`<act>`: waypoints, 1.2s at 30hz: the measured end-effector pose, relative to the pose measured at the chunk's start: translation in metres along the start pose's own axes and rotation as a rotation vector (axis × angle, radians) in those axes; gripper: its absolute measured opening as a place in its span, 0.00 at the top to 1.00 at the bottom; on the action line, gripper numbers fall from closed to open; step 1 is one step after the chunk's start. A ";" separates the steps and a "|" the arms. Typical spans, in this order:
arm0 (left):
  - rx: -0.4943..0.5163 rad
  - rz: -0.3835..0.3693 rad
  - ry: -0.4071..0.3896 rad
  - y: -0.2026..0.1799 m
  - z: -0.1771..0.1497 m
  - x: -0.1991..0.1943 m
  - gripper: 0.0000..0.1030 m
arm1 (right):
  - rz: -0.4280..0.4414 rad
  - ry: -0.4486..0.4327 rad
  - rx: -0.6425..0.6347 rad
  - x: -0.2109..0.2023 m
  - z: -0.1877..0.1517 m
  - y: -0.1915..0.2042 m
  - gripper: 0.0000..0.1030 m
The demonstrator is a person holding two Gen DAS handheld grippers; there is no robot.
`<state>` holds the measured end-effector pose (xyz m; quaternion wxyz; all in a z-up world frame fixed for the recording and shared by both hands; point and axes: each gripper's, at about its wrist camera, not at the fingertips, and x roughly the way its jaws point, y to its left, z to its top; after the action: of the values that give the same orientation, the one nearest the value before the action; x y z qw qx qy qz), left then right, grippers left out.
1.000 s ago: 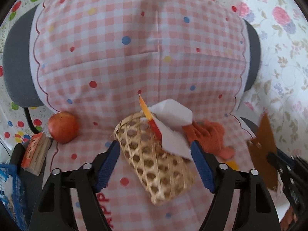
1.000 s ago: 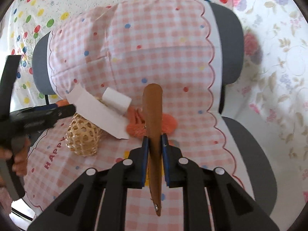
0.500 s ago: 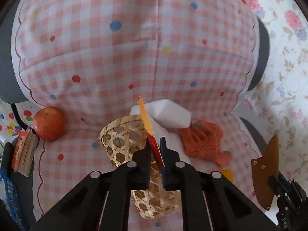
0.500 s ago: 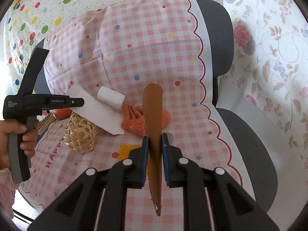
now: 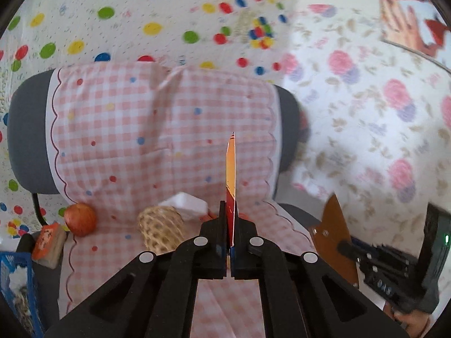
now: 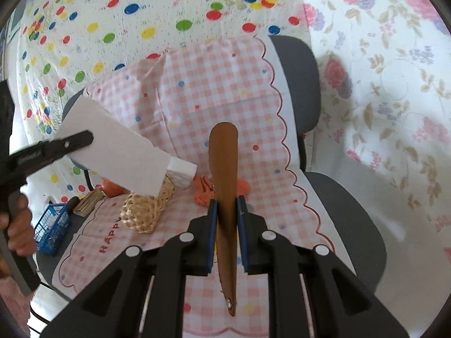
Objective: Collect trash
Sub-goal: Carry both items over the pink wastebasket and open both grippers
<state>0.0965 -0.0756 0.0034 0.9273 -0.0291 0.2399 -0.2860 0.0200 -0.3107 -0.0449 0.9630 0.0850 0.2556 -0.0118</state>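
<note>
While raised, left tongs (image 5: 229, 225) clamp card (image 5: 230, 174).

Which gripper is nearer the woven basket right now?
Left. The left gripper, shut on a paper card, hangs just above the woven basket; the right gripper sits off to its right.

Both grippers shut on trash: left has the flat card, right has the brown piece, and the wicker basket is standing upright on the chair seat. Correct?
Not quite. The wicker basket lies tipped on its side, as the right wrist view shows. The rest holds: left gripper is shut on the flat card, right gripper on the brown piece.
</note>
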 end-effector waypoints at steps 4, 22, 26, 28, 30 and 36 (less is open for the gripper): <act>0.049 -0.057 0.001 -0.035 -0.036 -0.019 0.99 | -0.044 0.003 0.016 -0.029 -0.020 -0.007 0.87; 0.152 -0.362 0.176 -0.141 -0.160 -0.041 0.98 | -0.353 0.086 0.144 -0.147 -0.156 -0.049 0.87; 0.180 -0.411 0.231 -0.165 -0.183 -0.037 0.98 | -0.400 0.125 0.163 -0.164 -0.185 -0.059 0.86; 0.176 -0.439 0.267 -0.175 -0.192 -0.031 0.98 | -0.412 0.142 0.177 -0.167 -0.194 -0.065 0.86; 0.169 -0.459 0.295 -0.181 -0.198 -0.026 0.98 | -0.417 0.153 0.197 -0.169 -0.201 -0.072 0.86; 0.203 -0.457 0.346 -0.203 -0.210 -0.010 0.96 | -0.427 0.157 0.221 -0.171 -0.211 -0.087 0.86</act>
<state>-0.1126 -0.2225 -0.1393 0.7824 0.0594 0.3516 -0.5105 -0.2377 -0.3637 -0.1540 0.9007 0.1343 0.3391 -0.2362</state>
